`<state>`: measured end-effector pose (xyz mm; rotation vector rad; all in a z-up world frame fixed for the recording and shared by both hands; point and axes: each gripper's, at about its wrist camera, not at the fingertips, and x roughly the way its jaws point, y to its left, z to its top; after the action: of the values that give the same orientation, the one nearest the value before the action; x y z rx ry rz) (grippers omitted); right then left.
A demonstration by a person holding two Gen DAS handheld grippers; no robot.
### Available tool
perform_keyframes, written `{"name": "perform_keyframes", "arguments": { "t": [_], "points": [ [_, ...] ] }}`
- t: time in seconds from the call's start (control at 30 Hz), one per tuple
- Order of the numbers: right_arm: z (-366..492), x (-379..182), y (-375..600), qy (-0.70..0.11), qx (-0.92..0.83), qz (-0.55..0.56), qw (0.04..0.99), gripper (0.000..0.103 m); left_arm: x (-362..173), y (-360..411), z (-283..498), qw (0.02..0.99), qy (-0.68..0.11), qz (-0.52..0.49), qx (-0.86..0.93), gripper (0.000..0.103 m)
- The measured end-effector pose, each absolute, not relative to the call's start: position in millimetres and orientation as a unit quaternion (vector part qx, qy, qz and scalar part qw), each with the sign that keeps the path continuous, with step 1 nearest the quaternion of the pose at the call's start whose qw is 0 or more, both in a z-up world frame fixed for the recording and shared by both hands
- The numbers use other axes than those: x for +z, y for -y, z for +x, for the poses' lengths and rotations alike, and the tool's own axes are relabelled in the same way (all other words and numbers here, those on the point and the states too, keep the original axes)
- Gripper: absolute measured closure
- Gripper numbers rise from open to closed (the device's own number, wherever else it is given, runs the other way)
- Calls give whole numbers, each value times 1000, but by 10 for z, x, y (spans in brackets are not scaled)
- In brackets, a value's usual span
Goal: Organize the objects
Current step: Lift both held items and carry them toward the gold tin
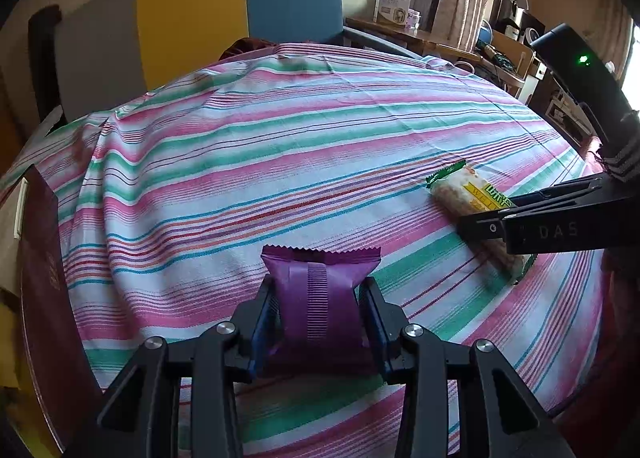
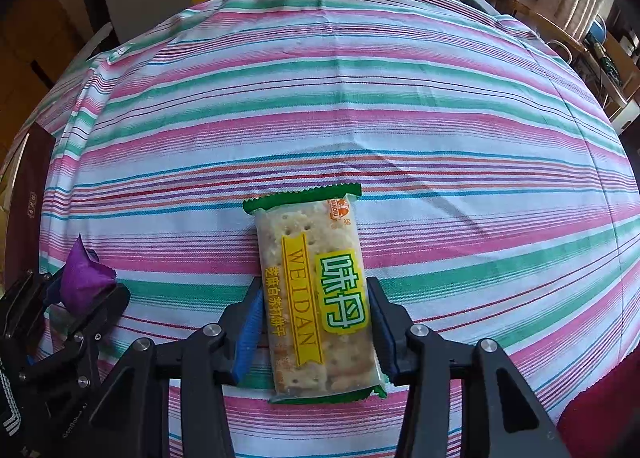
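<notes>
A purple snack packet (image 1: 316, 258) stands on the striped tablecloth (image 1: 240, 161), and my left gripper (image 1: 319, 290) is shut on its lower half, blue pads pressing both sides. To its right lies a clear, green-ended cracker packet (image 1: 456, 189), with my right gripper (image 1: 486, 213) reaching in over it from the right edge. In the right wrist view the cracker packet (image 2: 308, 234) lies lengthwise between the fingers of my right gripper (image 2: 316, 294), which is shut on its lower part. My left gripper (image 2: 84, 286) with the purple packet (image 2: 82, 274) shows at the lower left.
A dark red flat box (image 1: 40, 278) lies along the table's left edge. Behind the table stands a grey, yellow and blue panel (image 1: 240, 9). A wooden desk (image 1: 400, 33) with boxes and clutter sits at the back right, beside curtains.
</notes>
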<state>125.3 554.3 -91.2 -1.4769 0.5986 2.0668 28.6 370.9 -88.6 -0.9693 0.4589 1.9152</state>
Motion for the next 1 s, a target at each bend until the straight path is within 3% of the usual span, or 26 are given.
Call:
{"name": "perform_keyframes", "arguments": {
  "t": [0.13,0.27,0.7,1.0],
  "points": [
    [1210,-947,-5576,-222,764,-546,262,53,-900,-3708,295,460,-187,-385,778,62],
    [1173,-985,-5604,-219,765,-545,264,54,-846,-3676,241,446,-177,-406,778,71],
    [1134,-1072,-5543,-199,768,-546,269,54,-42,-2902,194,411,-116,-356,831,70],
    [1173,-986,-5328,-185,770,-546,273,55,120,-2307,4,347,-98,-343,867,70]
  ]
}}
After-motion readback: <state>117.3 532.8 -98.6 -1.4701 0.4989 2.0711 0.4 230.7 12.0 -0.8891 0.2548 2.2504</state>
